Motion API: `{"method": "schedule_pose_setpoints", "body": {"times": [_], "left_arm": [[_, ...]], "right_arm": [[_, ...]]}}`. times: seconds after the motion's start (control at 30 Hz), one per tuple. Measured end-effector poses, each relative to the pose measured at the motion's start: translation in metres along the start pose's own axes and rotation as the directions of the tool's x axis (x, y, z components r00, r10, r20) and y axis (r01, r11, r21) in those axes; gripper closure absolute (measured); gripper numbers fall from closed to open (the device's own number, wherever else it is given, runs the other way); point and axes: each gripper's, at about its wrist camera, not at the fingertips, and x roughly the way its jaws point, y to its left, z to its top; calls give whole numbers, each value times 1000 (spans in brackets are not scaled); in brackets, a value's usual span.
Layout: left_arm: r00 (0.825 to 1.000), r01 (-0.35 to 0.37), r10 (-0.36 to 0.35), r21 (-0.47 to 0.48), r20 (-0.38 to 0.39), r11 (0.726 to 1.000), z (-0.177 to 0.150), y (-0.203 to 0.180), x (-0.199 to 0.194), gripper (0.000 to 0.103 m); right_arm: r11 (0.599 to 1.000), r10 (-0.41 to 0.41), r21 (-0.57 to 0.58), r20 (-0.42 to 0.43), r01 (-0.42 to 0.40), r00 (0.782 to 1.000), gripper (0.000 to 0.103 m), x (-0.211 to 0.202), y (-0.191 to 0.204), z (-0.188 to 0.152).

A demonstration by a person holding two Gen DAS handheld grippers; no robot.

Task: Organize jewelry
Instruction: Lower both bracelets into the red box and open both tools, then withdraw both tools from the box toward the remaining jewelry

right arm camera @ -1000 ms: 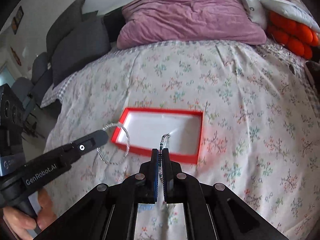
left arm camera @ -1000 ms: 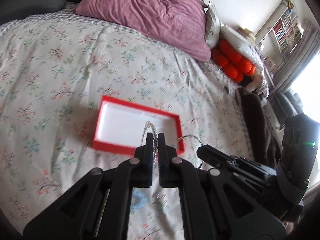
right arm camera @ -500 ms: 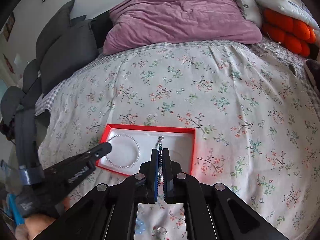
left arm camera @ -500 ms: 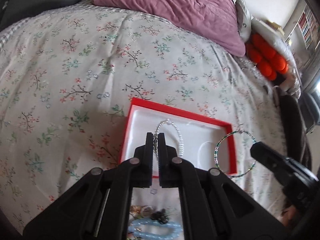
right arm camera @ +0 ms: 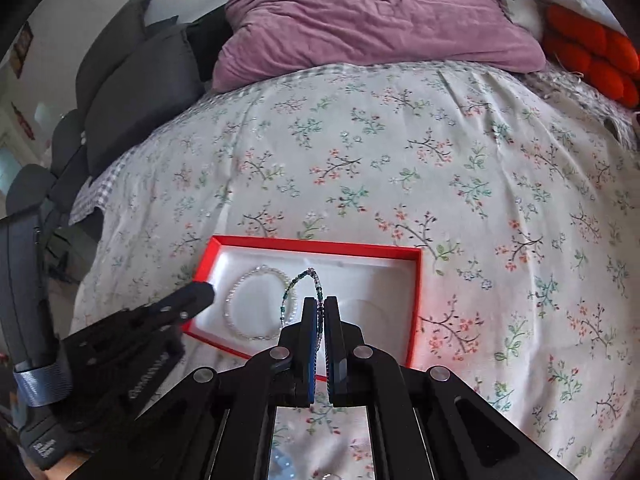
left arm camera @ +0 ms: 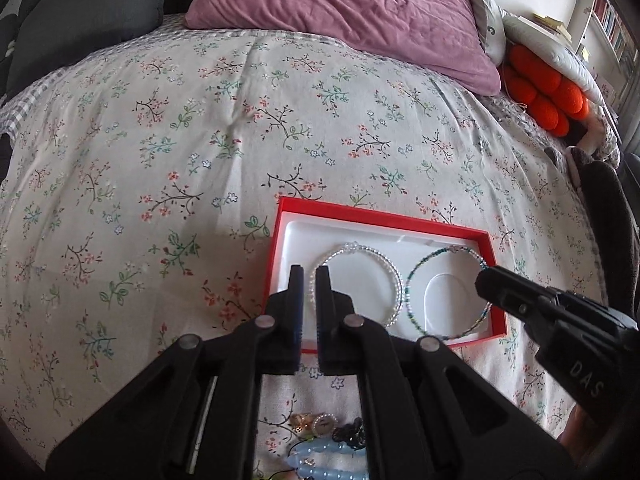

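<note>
Red-walled and white-lined, the tray (left arm camera: 384, 216) fills more of the left wrist view than a second ago, when the left hand-held gripper (left arm camera: 311, 276) was above its near edge with the clear bead bracelet (left arm camera: 362, 282) hanging from the closed fingers. That bracelet lies flat in the tray's left half, its near-left arc pinched between the jaws. Beside it the green bead bracelet (left arm camera: 416, 276) sits in the right half, the right hand-held gripper (left arm camera: 486, 280) closed on its far-right arc. The tray's long axis runs left to right across the flowered bedspread (left arm camera: 200, 152) — two bracelets inside, more jewelry loose on the bed below the fingers.

From the right wrist, the green bracelet (right arm camera: 298, 284) stands tilted, arching up from the shut right jaws (right arm camera: 319, 308) over the tray (right arm camera: 320, 246); earlier it dangled nearer the rim. The clear one (right arm camera: 256, 304) lies flat left, the left gripper (right arm camera: 202, 292) at its edge.
</note>
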Motion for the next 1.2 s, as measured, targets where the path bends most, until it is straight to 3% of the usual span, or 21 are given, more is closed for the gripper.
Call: {"method": "schedule_pose_setpoints", "body": {"times": [0.1, 0.17, 0.33, 0.47, 0.5, 0.53, 0.57, 0.7, 0.83, 1.0, 1.2], "left_arm": [[1000, -5, 5, 0, 2, 1000, 0, 1, -3, 98], [1000, -13, 13, 10, 4, 1000, 0, 0, -8, 95], [1000, -14, 14, 24, 21, 1000, -4, 0, -27, 55], [999, -34, 32, 38, 44, 999, -7, 3, -45, 37], [998, -40, 38, 36, 49, 999, -10, 5, -51, 31], [998, -45, 44, 35, 48, 998, -12, 7, -53, 24], [998, -54, 52, 34, 46, 998, -14, 9, -56, 21], [995, -97, 96, 37, 5, 995, -29, 17, -63, 17], [991, -129, 131, 75, -17, 989, -47, 21, -70, 3], [988, -151, 154, 142, -14, 978, -67, 26, -84, 1], [991, -119, 128, 160, -42, 980, -85, 34, -91, 1]], "right_arm": [[998, -55, -18, 13, 55, 998, 98, -3, -3, 0], [998, -65, -17, -1, 65, 998, 92, -5, -5, 1], [997, -72, -30, -15, 72, 997, 84, -18, -10, -2], [994, -90, -56, -19, 88, 996, 72, -31, -7, -7], [993, -95, -65, -21, 94, 995, 61, -35, -6, -9], [993, -100, -73, -22, 98, 995, 43, -38, -5, -12], [991, -104, -85, -17, 102, 994, 37, -43, -2, -16], [982, -121, -145, -12, 118, 993, 34, -55, 7, -29], [977, -133, -169, -21, 128, 991, 22, -63, 10, -44], [972, -162, -178, -15, 156, 987, 16, -73, 7, -61], [967, -194, -174, -26, 186, 981, 9, -76, -2, -77]]}}
